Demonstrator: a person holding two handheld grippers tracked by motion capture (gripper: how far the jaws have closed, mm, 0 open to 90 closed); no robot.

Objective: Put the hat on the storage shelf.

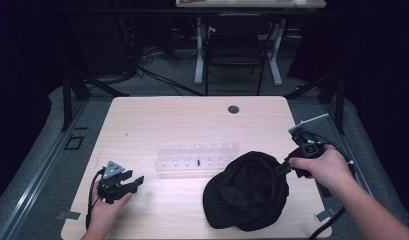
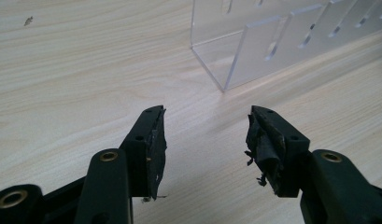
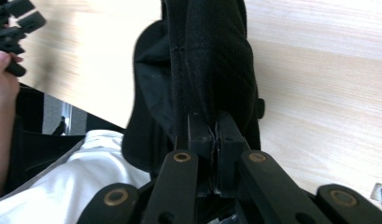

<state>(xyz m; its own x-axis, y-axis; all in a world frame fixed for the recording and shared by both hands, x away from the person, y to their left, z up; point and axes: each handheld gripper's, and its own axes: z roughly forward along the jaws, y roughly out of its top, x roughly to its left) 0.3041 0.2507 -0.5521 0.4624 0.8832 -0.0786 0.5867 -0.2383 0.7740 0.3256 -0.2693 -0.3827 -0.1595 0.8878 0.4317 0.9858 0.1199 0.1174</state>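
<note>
The black cap [image 1: 247, 192] lies on the surface [image 1: 192, 120] beside a clear slotted rack [image 1: 197, 159]; right tongs [image 1: 283, 166] pinch its edge, left tongs [image 1: 134, 181] gape empty; cap's underside is hidden.

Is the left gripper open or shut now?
Open: the left gripper shows a wide gap between its jaws, with bare wooden table between them.

Left tongs [image 1: 133, 182] sit at lower left of the high view, jaws spread wide and empty, held in the left hand [image 1: 108, 202]. Right tongs [image 1: 283, 166] at right, jaws pinched together on black cloth [image 1: 247, 190].
</note>
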